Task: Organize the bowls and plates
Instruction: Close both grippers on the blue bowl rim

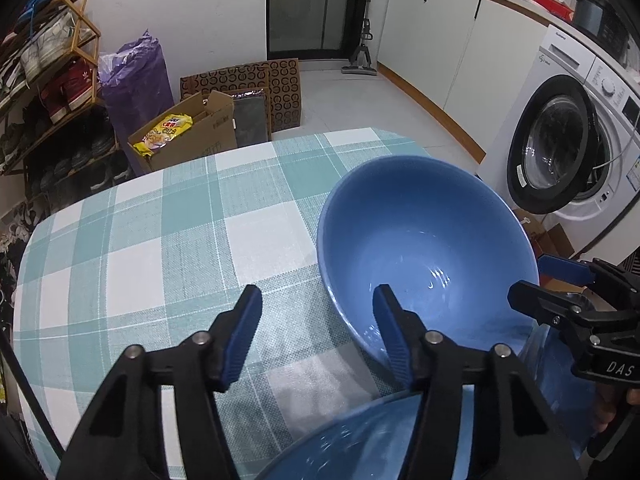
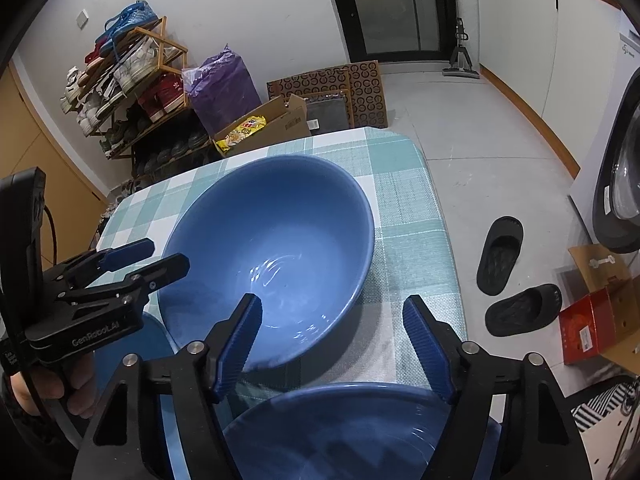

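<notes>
"DAS" is showing in white on the right tool (image 1: 532, 276) at the right edge of the left wrist view, and "GenRoboLAI" on the left tool (image 2: 160, 254) at the left of the right wrist view. The large blue bowl (image 2: 268, 240) is sitting mouth-up, tilted, on the checked worktop (image 1: 160, 232) at mid-frame, with a nearer blue bowl (image 2: 340, 428) at bottom centre. Both tools are standing part-open astride the large bowl's rim, pads not visibly pressing.

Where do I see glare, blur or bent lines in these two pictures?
Left wrist view: white glare inside the big blue bowl, near dish blurred, table edge bowed. Right wrist view: same glare in the bowl, dark corners, door frame curved.
</notes>
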